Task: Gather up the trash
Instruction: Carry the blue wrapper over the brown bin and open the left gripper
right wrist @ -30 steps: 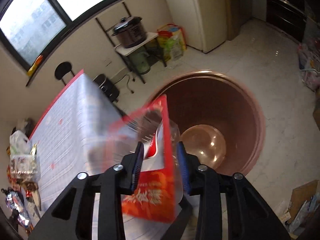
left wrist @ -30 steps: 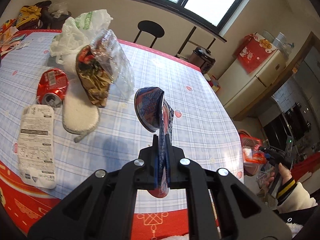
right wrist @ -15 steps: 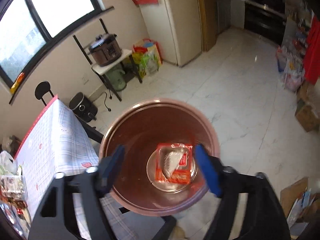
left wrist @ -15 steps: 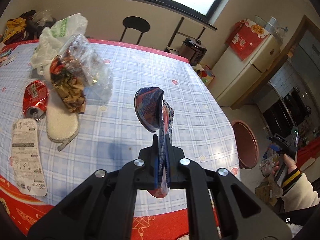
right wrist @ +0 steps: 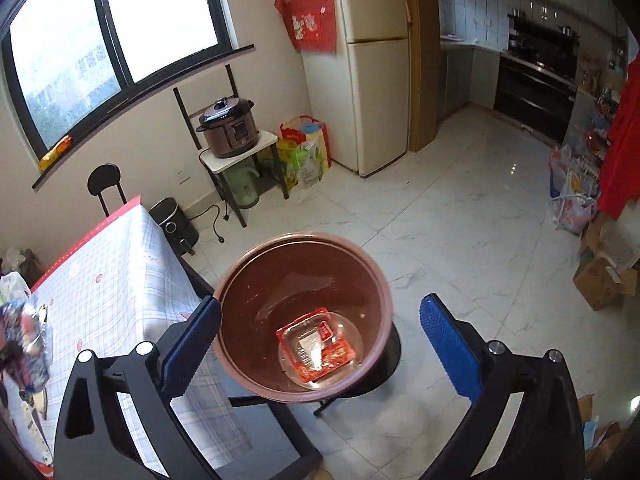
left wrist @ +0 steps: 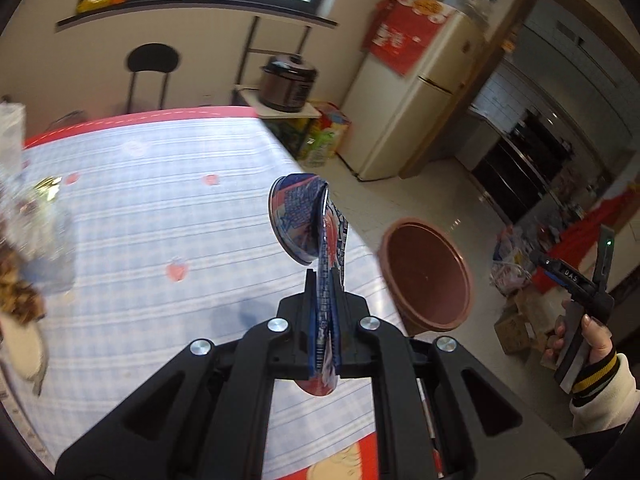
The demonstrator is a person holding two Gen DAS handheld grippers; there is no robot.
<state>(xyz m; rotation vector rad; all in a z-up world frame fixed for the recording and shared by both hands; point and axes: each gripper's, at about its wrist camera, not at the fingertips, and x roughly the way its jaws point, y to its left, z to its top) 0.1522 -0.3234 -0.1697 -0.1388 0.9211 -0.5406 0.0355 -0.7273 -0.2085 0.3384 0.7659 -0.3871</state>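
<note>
My left gripper is shut on a crushed blue and red can, held above the checked tablecloth near the table's right edge. A brown round bin stands on the floor just past that edge. My right gripper is open and empty above the bin. A red and clear plastic package lies on the bin's bottom. The right gripper also shows in the left wrist view, held in a hand.
More trash lies at the table's left: a clear wrapper, brown crumpled paper, and a bag. A fridge, a cooker on a stand and a black chair stand beyond. Boxes sit on the tiled floor.
My right gripper opened and dropped the red package into the bin. My left gripper carried the can to the right, toward the bin.
</note>
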